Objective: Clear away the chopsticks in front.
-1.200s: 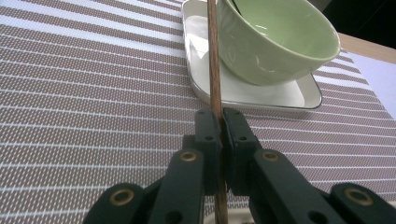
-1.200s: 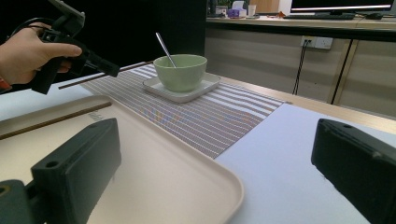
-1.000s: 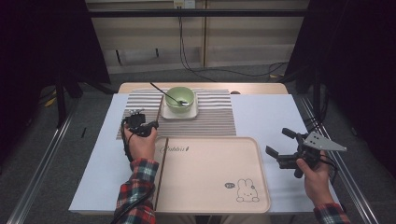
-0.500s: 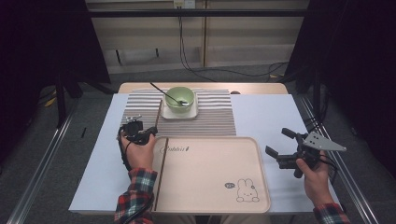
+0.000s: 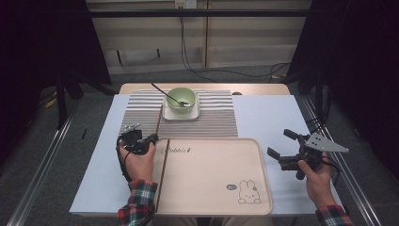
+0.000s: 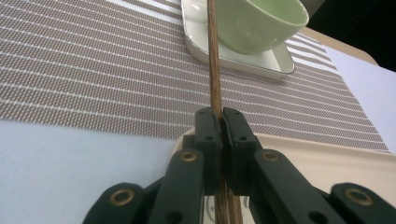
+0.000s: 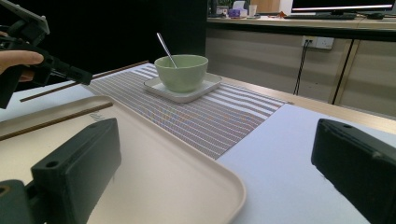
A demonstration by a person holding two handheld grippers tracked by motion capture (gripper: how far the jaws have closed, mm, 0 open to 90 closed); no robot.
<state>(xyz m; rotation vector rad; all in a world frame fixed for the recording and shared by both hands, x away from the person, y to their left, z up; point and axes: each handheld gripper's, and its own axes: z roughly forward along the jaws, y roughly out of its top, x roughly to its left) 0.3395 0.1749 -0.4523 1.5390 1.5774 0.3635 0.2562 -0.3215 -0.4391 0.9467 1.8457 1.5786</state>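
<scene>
Your left hand-held gripper (image 5: 151,139) is gripping a thin brown chopstick (image 6: 214,60), its jaws pressed together on the stick in the left gripper view. The stick is running ahead of the jaws over the striped placemat (image 6: 93,70) toward the white saucer (image 6: 261,63) and the green bowl (image 6: 261,23). From above, you are holding this hand-held gripper just off the tray's far left corner, at the near edge of the placemat. A second chopstick (image 5: 162,174) is lying along the left side of the beige tray (image 5: 211,207); in the right gripper view it is resting on the tray's edge, just beside the one you are holding.

Your right hand-held gripper (image 5: 281,148) is hovering over the desk (image 5: 268,117) just to the right of the tray, its jaws standing wide apart with nothing between them.

The tray is carrying writing near its far left corner: a short cursive word (image 5: 176,150), too small to read with certainty. Near the right front corner a rabbit drawing (image 5: 248,192) is sitting beside a small dark speech bubble whose text is too small to read. A metal spoon (image 5: 169,95) is leaning in the bowl, its handle pointing back and left.
</scene>
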